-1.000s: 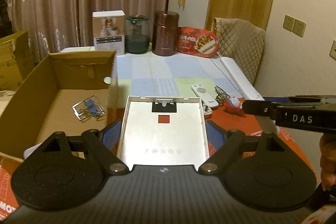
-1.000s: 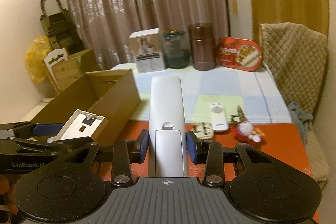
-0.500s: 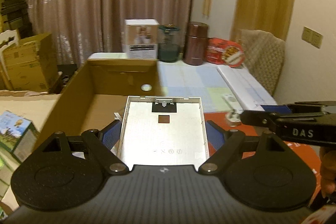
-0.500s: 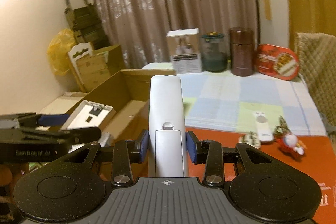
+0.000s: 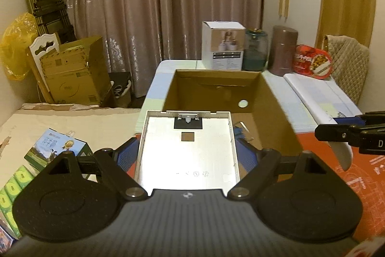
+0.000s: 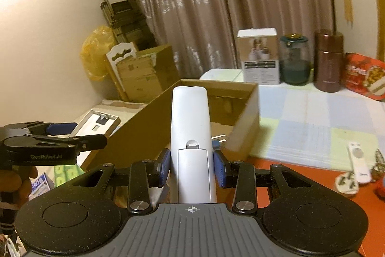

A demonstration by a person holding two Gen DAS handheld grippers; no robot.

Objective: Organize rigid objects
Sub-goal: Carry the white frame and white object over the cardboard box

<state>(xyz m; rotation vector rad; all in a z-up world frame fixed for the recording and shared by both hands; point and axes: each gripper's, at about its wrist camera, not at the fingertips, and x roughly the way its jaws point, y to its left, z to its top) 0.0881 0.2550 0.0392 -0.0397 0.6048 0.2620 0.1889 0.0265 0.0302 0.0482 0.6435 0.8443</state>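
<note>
My left gripper [image 5: 187,155] is shut on a flat silver panel [image 5: 187,136] with a raised rim and a small clip at its far end. The panel hangs over the near edge of an open cardboard box [image 5: 216,72]. Blue binder clips [image 5: 240,131] lie inside the box. My right gripper [image 6: 191,165] is shut on a long white remote [image 6: 190,117] that points at the same cardboard box [image 6: 134,131]. In the right wrist view, the left gripper [image 6: 53,136] and its silver panel [image 6: 98,122] show at the left. The left wrist view shows the right gripper [image 5: 349,134] at its right edge.
A white carton [image 6: 259,57], a glass jar [image 6: 294,62], a brown canister [image 6: 328,64] and a red tin [image 6: 363,76] stand at the table's back. A small remote [image 6: 358,160] and a plug [image 6: 346,182] lie by the red mat [image 6: 300,175]. Cardboard boxes [image 5: 72,78] stand left.
Both views have swung left: the cardboard box has shifted from the left to straight ahead. Both grippers keep their grips, on the panel and on the remote.
</note>
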